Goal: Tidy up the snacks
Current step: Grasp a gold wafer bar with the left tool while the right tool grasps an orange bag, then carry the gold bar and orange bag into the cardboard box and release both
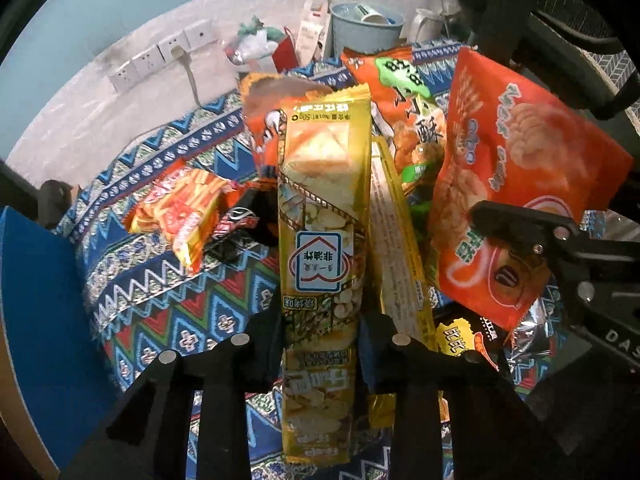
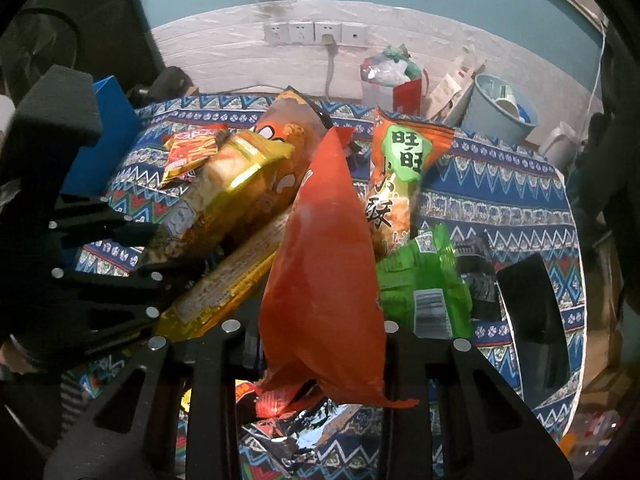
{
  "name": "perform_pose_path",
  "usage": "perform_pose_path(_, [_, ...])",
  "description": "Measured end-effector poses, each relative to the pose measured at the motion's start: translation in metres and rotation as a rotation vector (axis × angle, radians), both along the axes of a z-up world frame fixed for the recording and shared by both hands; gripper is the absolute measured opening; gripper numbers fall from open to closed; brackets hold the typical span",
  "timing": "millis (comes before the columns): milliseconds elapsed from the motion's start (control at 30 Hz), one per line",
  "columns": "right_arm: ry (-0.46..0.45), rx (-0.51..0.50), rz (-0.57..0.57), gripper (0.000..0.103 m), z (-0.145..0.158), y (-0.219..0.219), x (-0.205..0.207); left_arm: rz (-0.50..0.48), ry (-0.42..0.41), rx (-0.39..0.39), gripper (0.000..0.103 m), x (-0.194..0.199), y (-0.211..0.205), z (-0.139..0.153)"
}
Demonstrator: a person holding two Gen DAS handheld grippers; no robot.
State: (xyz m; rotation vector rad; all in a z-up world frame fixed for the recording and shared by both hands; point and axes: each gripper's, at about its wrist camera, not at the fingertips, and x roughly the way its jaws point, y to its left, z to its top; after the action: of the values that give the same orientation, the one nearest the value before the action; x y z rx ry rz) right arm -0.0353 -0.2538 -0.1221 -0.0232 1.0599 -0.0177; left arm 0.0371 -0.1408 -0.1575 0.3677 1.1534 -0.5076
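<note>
Left tool (image 1: pixel 320 332) was clenched on the lower part of a long gold cracker pack (image 1: pixel 322 240), held up on end over the snack pile on the patterned tabletop (image 1: pixel 168 312). Right tool (image 2: pixel 320 344) was clenched on a red-orange snack bag (image 2: pixel 320 272), lifted edge-on above the same pile, with a green packet (image 2: pixel 420 280) just to its right and a second gold pack (image 2: pixel 224 284) lying to its left. A small red-yellow snack pack (image 1: pixel 180 208) lay apart on the cloth, pale blue bin (image 2: pixel 500 108) stood at the far edge.
</note>
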Motion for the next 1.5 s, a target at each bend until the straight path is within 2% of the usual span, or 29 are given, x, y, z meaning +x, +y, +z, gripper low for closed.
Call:
perform_pose_path(733, [-0.125,-0.034,0.015,0.028,0.054,0.024,0.000,0.104,-0.181,-0.040,0.032,-0.026,0.071,0.083])
perform_pose_path(1167, [-0.196,-0.023,0.110,0.028,0.089,0.073,0.018,0.197,-0.241,-0.078,0.032,-0.027,0.121,0.121])
perform_pose_path(1500, [-0.236,0.017,0.191,0.028,0.114,0.125,0.044,0.297,-0.253,-0.133,0.032,-0.019,0.174,0.143])
